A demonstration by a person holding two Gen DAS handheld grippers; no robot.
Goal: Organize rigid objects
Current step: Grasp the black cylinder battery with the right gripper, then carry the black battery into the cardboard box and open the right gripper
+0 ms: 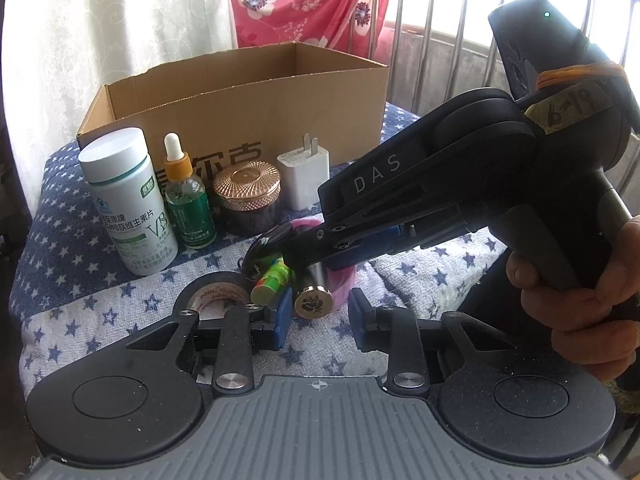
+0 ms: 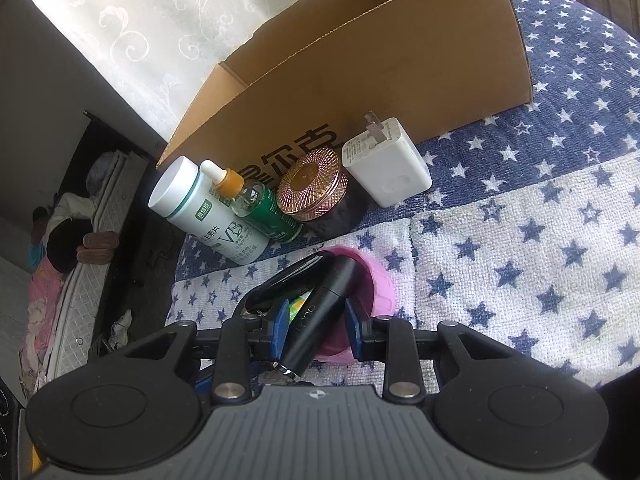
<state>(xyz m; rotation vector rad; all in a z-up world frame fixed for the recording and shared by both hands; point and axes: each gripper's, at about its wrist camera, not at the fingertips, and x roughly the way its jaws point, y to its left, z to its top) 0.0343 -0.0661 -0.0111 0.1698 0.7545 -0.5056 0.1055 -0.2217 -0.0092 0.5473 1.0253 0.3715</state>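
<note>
A pink cup (image 2: 380,292) lies on the star-patterned cloth and holds a black tube (image 2: 320,316), a black glossy case (image 2: 288,280) and a green-yellow tube (image 1: 272,280). My right gripper (image 2: 316,326) straddles the black tube with small gaps at both pads; in the left wrist view it (image 1: 320,256) reaches into the cup (image 1: 344,284), above the tube's rose-engraved metal end (image 1: 315,305). My left gripper (image 1: 319,318) is open and empty, just in front of the cup.
An open cardboard box (image 1: 240,92) stands behind a row: white vitamin bottle (image 1: 128,200), green dropper bottle (image 1: 188,196), copper-lidded jar (image 1: 248,196), white charger (image 1: 304,176). A tape roll (image 1: 216,292) lies left of the cup. Window bars are at right.
</note>
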